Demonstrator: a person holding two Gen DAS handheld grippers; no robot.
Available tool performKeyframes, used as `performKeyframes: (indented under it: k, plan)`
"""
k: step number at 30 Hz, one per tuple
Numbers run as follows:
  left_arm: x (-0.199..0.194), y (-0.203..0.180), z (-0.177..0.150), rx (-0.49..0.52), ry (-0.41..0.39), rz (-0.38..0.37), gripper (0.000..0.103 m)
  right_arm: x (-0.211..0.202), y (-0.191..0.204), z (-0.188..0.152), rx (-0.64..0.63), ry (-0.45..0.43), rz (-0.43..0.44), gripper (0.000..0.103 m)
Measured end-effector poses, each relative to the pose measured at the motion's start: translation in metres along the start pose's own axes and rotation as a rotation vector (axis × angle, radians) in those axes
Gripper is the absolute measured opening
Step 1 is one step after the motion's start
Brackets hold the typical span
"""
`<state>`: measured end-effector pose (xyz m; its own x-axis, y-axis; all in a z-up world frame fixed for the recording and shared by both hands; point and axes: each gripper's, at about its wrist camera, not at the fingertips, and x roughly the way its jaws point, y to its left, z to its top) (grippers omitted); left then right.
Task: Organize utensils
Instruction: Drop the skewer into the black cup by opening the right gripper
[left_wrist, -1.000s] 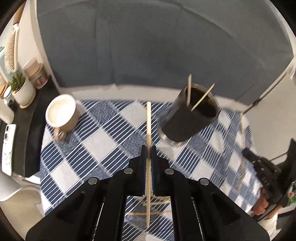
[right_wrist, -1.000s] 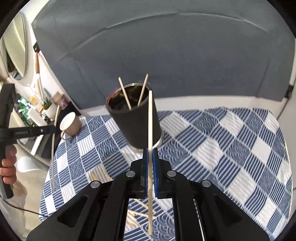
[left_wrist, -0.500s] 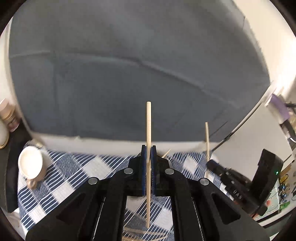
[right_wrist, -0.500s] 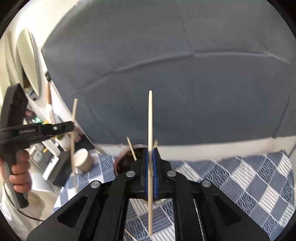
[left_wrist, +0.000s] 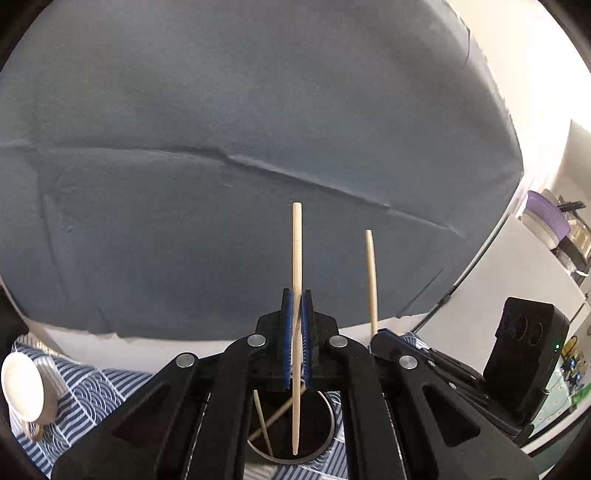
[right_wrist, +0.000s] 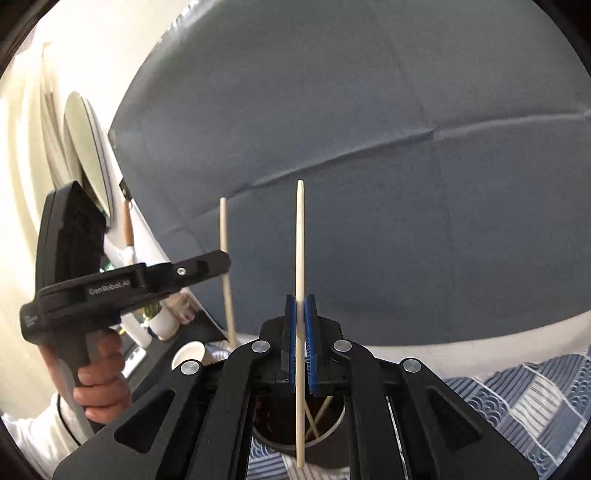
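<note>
A chopstick of pale, smooth wood is standing nearly upright in the left gripper, its long axis running vertical, its lower tip hanging just over the open mouth of the dark cylindrical holder. The blue ribbed pads are pinching it tight about midway. A second chopstick, also upright, tapered end up, is being clamped the same way by the right gripper, its lower end crossing in front of the same holder in that view. The holder is standing on the blue-and-white checked tablecloth, and the gripper bodies are hiding most of it; only part of its metal rim and dark interior are showing, with two thin sticks leaning crossed inside. A cream mug is sitting cut off at the left edge. A hand is gripping the left tool's handle. Creased grey fabric is filling the background.
</note>
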<state>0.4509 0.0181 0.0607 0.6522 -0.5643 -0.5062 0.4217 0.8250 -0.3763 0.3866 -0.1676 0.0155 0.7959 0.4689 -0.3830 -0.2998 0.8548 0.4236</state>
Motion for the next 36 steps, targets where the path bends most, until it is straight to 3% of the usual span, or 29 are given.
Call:
performKeyframes:
  k: [13,24,29,30,33,36]
  plan:
    - [0.035,0.009,-0.016,0.002,0.083,0.018,0.005,0.046,-0.023,-0.025,0.094,-0.004,0.044,0.005]
    - [0.014,0.016,-0.029,-0.018,0.085,0.007,0.005,0.036,-0.013,-0.039,0.06,0.064,-0.01,0.008]
    - [-0.009,0.022,-0.026,-0.034,0.062,0.004,0.019,0.02,-0.004,-0.035,0.028,0.064,-0.048,0.01]
    - [-0.013,0.023,-0.026,-0.041,0.056,0.002,0.026,0.016,-0.001,-0.033,0.015,0.066,-0.058,0.013]
    - [-0.029,0.027,-0.025,-0.053,0.037,0.001,0.047,0.004,0.009,-0.029,-0.022,0.061,-0.102,0.038]
    - [-0.045,0.029,-0.026,-0.054,0.019,0.013,0.057,-0.004,0.018,-0.026,-0.048,0.063,-0.131,0.043]
